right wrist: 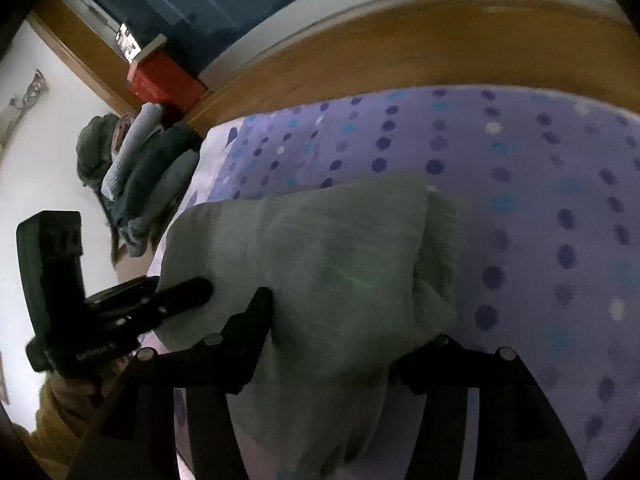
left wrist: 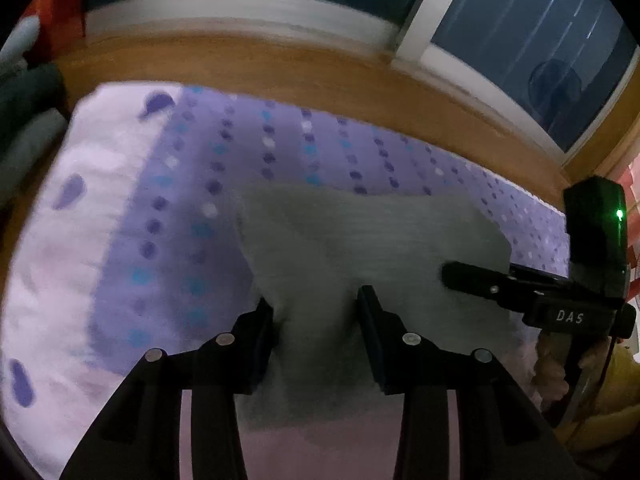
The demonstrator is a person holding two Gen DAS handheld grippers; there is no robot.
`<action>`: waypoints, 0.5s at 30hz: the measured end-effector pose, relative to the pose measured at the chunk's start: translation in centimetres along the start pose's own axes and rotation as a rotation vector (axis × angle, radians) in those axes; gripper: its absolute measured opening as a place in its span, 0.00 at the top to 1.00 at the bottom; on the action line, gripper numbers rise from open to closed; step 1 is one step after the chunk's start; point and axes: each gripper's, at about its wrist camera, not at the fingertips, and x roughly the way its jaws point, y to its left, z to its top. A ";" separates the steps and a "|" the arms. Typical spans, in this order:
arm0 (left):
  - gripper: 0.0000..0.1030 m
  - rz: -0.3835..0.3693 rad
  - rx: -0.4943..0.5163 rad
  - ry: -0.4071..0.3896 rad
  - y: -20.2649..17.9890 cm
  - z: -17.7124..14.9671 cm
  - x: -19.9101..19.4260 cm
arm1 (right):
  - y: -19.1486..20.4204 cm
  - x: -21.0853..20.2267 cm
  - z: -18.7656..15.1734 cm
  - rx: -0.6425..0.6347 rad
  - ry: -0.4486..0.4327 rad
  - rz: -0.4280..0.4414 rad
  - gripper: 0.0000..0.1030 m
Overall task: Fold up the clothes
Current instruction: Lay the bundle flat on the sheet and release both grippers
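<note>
Two grippers meet on one pale grey-green garment [left wrist: 360, 240], a soft, fuzzy-looking piece that lies partly lifted over a purple bedspread [left wrist: 192, 184] printed with rows of dark purple, blue and white dots. In the left wrist view the cloth bunches up between the fingers of the left gripper [left wrist: 316, 328]; the jaws stand part-way apart with fabric filling the gap and touching both pads, though how firmly they pinch it is unclear. The right gripper [left wrist: 452, 272] reaches in from the right edge, its tip lying on the garment's right side.

From the right wrist view the garment [right wrist: 320, 248] looks folded over, with a thick doubled edge along its right side, and it drapes down between the right gripper's fingers [right wrist: 260, 312]; the right finger is hidden under cloth, so its opening cannot be told. A pile of folded clothes [right wrist: 140, 176] sits at the bed's far corner beside a wooden bed frame [right wrist: 400, 52].
</note>
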 end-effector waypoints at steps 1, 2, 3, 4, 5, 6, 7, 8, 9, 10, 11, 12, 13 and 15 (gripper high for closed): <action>0.61 0.007 0.026 -0.024 0.0 0.3 -1.2 | 0.2 -1.1 0.0 -0.015 -0.026 -0.033 0.47; 0.61 0.006 0.053 -0.040 -0.1 0.7 -2.0 | 0.5 -2.5 -0.1 -0.029 -0.063 -0.084 0.47; 0.61 0.000 0.079 -0.048 -0.2 1.2 -2.5 | 0.9 -3.4 0.0 -0.037 -0.097 -0.111 0.47; 0.61 -0.005 0.105 -0.057 -0.4 1.6 -2.9 | 1.3 -4.4 0.1 -0.045 -0.130 -0.134 0.47; 0.61 -0.011 0.130 -0.065 -0.5 2.0 -3.3 | 1.7 -5.3 0.2 -0.052 -0.163 -0.157 0.47; 0.61 -0.033 0.143 -0.069 -0.7 2.4 -3.3 | 2.2 -5.1 0.5 -0.060 -0.165 -0.141 0.47; 0.61 -0.075 0.141 -0.057 -0.8 2.6 -2.4 | 2.8 -4.7 0.8 -0.068 -0.161 -0.120 0.47; 0.61 -0.120 0.135 -0.036 -1.0 2.8 -1.3 | 3.4 -4.3 1.1 -0.076 -0.158 -0.100 0.47; 0.61 -0.142 0.139 -0.016 -1.2 2.9 0.1 | 3.8 -3.4 1.3 -0.087 -0.141 -0.087 0.47; 0.61 -0.147 0.153 0.004 -1.4 3.0 1.6 | 4.2 -2.4 1.4 -0.097 -0.122 -0.076 0.48; 0.61 -0.136 0.167 0.018 -1.4 3.0 3.3 | 4.4 -1.0 1.6 -0.106 -0.106 -0.098 0.49; 0.61 -0.130 0.173 0.019 -1.3 3.1 4.1 | 4.4 0.4 1.8 -0.115 -0.089 -0.126 0.49; 0.61 -0.136 0.173 0.013 -1.2 3.1 4.1 | 4.1 1.9 2.0 -0.113 -0.066 -0.159 0.50; 0.61 -0.149 0.172 0.002 -0.9 3.2 4.3 | 3.7 3.3 2.6 -0.133 -0.103 -0.217 0.50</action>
